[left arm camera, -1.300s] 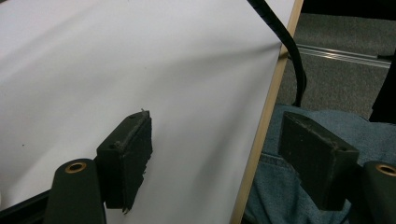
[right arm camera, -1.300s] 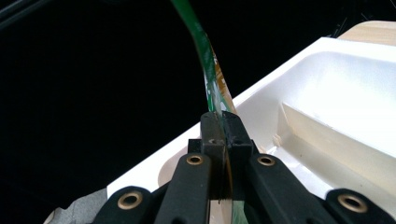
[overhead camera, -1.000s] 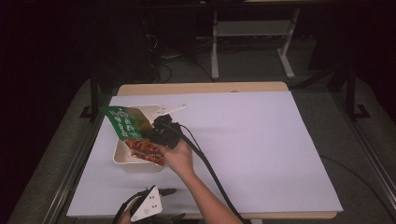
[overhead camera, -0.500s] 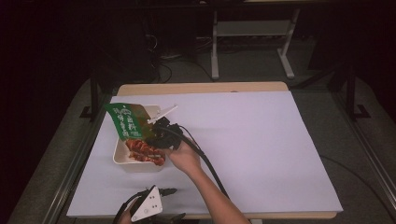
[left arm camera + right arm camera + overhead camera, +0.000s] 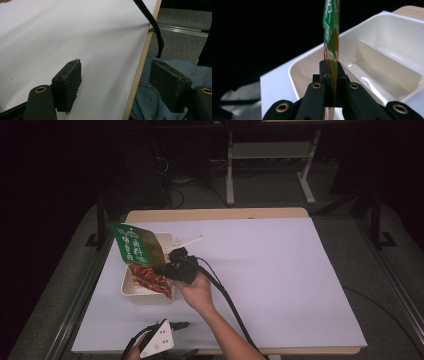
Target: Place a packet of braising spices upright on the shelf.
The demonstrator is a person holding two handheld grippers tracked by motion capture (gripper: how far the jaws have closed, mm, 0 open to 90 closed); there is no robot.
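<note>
A green food pouch [image 5: 136,245] with a red picture on its lower part hangs tilted over a cream plastic tray [image 5: 128,290] on the table's left side. My right gripper [image 5: 165,269] is shut on the pouch's lower edge. Its jaws have just closed a little tighter with the pouch between them. In the right gripper view the pouch [image 5: 331,32] rises edge-on from the right gripper [image 5: 329,65], with the tray [image 5: 387,72] and its inner divider behind. My left gripper [image 5: 183,324] rests at the table's near edge. In its own view the left gripper [image 5: 115,75] stands open, nothing between its jaws.
A white sheet [image 5: 280,270] covers the wooden table. A small white utensil [image 5: 188,240] lies just beyond the tray. The right gripper's black cable [image 5: 225,295] trails back along the forearm. Past the table edge [image 5: 140,67] are the person's jeans [image 5: 150,100].
The right hand has shifted slightly and the pouch now stands a little more upright over the tray. The left gripper has kept still.
</note>
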